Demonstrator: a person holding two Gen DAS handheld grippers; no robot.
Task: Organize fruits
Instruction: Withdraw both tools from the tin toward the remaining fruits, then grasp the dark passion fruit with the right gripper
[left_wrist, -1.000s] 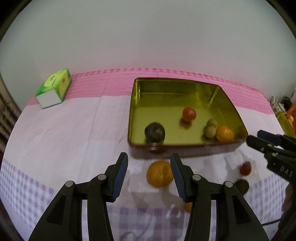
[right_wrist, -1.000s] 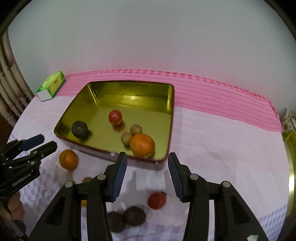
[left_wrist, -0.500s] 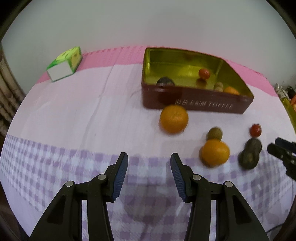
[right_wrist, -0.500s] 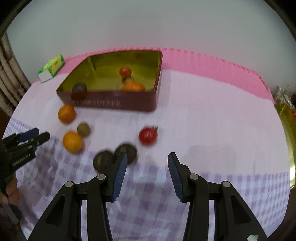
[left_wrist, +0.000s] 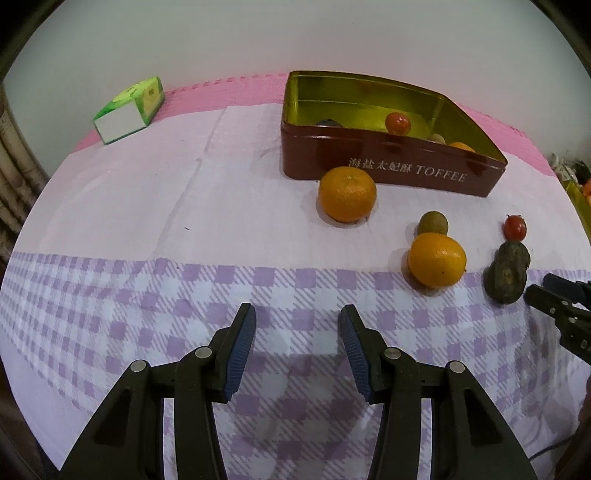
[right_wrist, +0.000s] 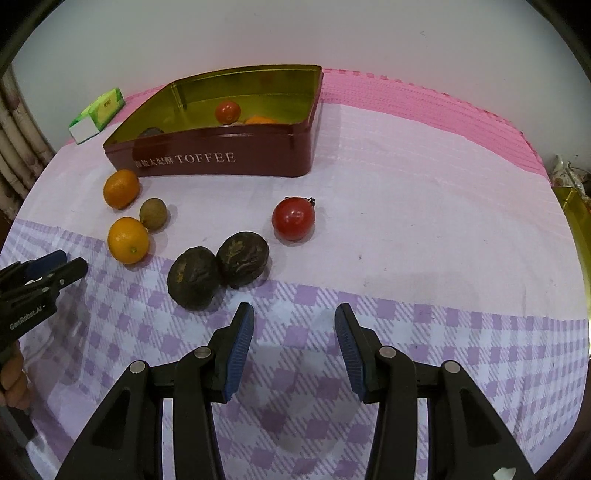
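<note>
Both tools have withdrawn from the toffee tin (right_wrist: 221, 158) toward the tabletop's near edge. Left tool (left_wrist: 297, 345) and right tool (right_wrist: 293, 341) gape wide, empty. Oranges (right_wrist: 128, 240), dark fruits (right_wrist: 194, 277) and a tomato (right_wrist: 293, 218) lie loose before the tin, unmoved.

We see a green and white carton (left_wrist: 129, 110) lying on its side at the far left of the table, right where the pink band of the tablecloth (left_wrist: 221, 177) meets the pale middle part, well apart from everything else. Nearer us, that cloth turns to a purple and white check, and a plain pale wall (right_wrist: 369, 37) rises behind the table. Off at the right edge we catch a gold-coloured container (right_wrist: 576, 221), only partly in view.
</note>
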